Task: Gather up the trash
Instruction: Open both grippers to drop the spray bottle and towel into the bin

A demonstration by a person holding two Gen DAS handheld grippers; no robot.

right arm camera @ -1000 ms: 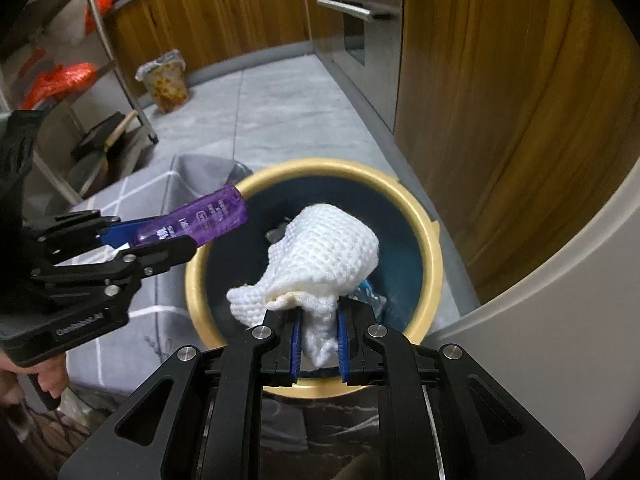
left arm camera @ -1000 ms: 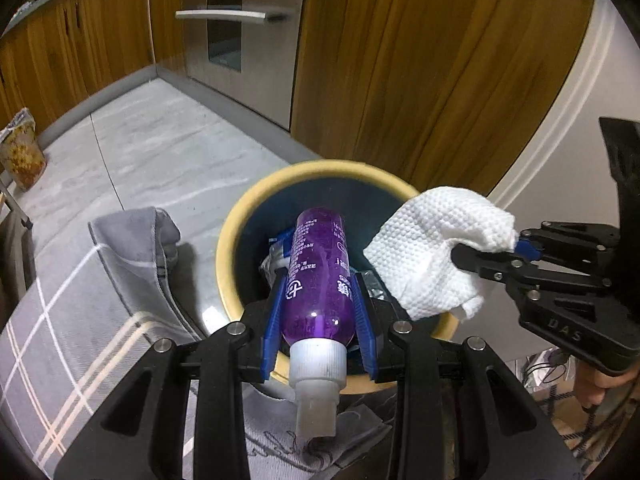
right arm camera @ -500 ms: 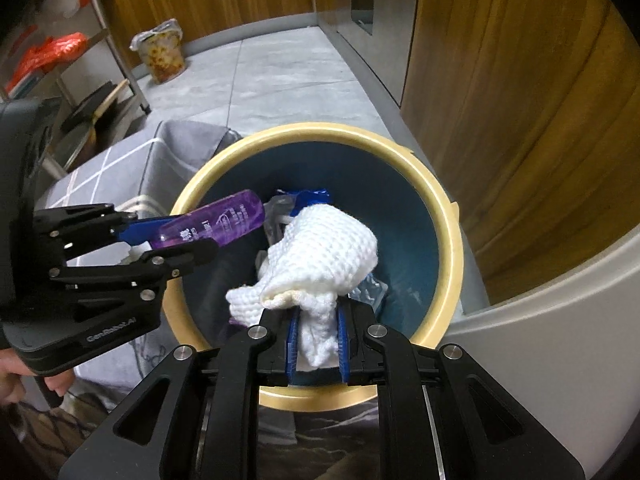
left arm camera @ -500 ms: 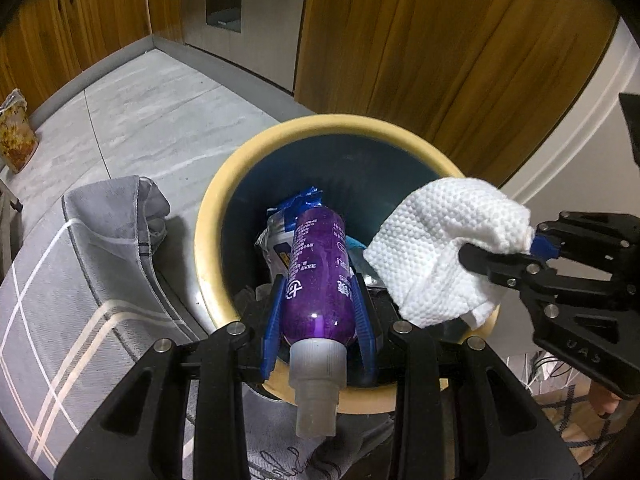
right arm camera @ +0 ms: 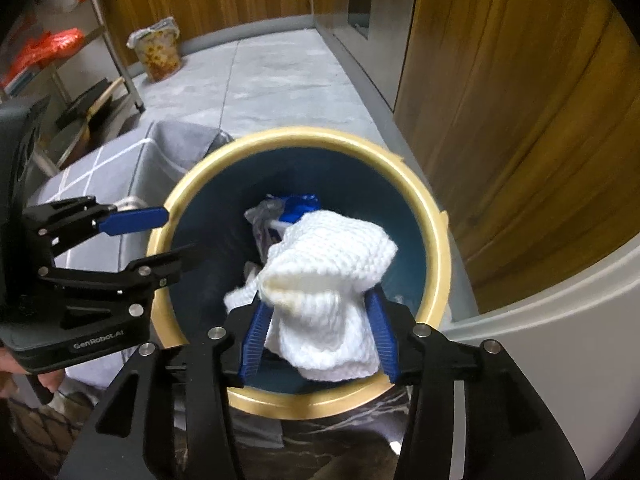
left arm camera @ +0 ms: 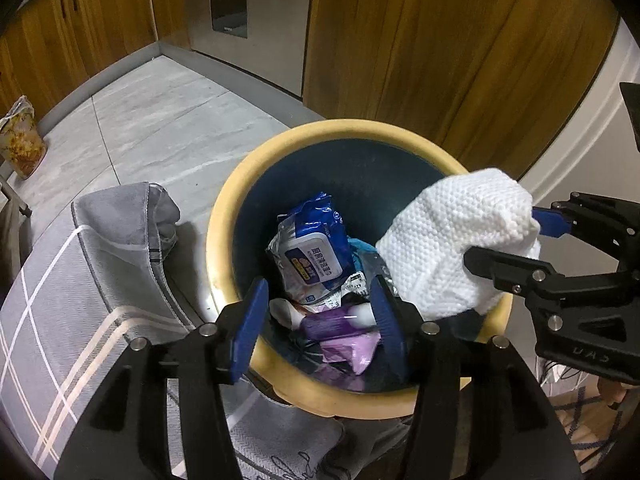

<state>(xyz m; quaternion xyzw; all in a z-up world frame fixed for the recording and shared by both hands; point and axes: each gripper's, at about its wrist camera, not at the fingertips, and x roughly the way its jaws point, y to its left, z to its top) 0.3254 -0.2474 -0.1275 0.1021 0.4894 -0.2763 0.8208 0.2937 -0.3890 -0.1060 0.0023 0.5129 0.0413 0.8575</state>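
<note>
A round bin with a yellow rim [left arm camera: 224, 220] [right arm camera: 440, 240] and dark blue inside stands below both grippers. My left gripper [left arm camera: 320, 320] [right arm camera: 176, 236] hangs over its near edge, jaws opening and nothing between them. The purple spray bottle [left arm camera: 332, 326] lies down in the bin by a blue wipes pack [left arm camera: 312, 248] and other wrappers. My right gripper [right arm camera: 318, 336] [left arm camera: 504, 236] is over the bin too, its jaws opening. The white textured paper towel [right arm camera: 328, 280] [left arm camera: 452, 248] sits loose between its blue pads [right arm camera: 380, 336], partly blurred.
A grey checked cloth [left arm camera: 80, 280] [right arm camera: 104, 168] drapes beside the bin on the left. Wooden cabinets [left arm camera: 440, 60] and a steel appliance door [left arm camera: 240, 8] stand behind. A filled bag [right arm camera: 158, 52] sits on the grey floor. A white curved surface [right arm camera: 560, 340] lies to the right.
Both grippers sank toward the bin and their jaws opened. The purple bottle left the left gripper and dropped into the bin. The towel loosened between the right jaws.
</note>
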